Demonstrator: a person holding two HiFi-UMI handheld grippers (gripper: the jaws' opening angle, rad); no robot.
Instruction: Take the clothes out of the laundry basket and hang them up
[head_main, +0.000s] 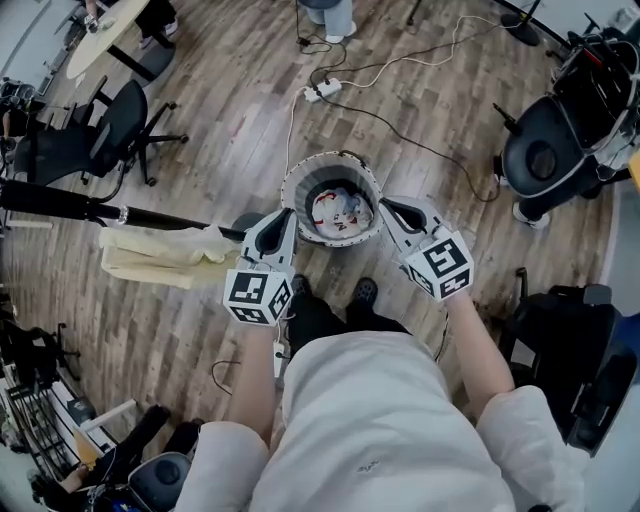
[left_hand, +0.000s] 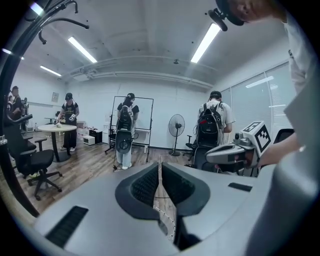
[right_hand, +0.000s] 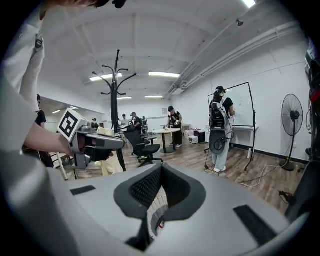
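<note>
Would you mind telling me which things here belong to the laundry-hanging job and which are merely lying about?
Job: laundry basket, clothes inside it, coat stand, pale garment draped on it.
Lying about: office chair, power strip, standing fan.

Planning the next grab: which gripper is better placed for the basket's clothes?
Right gripper, narrowly: it and the left gripper, both shut, flank the laundry basket, but the clothes lie nearer it.

White short-sleeved shirt (head_main: 380, 430), dark trousers (head_main: 325, 320), black shoes (head_main: 364, 291); grey left tool (head_main: 287, 213) and right tool (head_main: 386, 205) bear black-and-white marker cubes (head_main: 258, 296).
</note>
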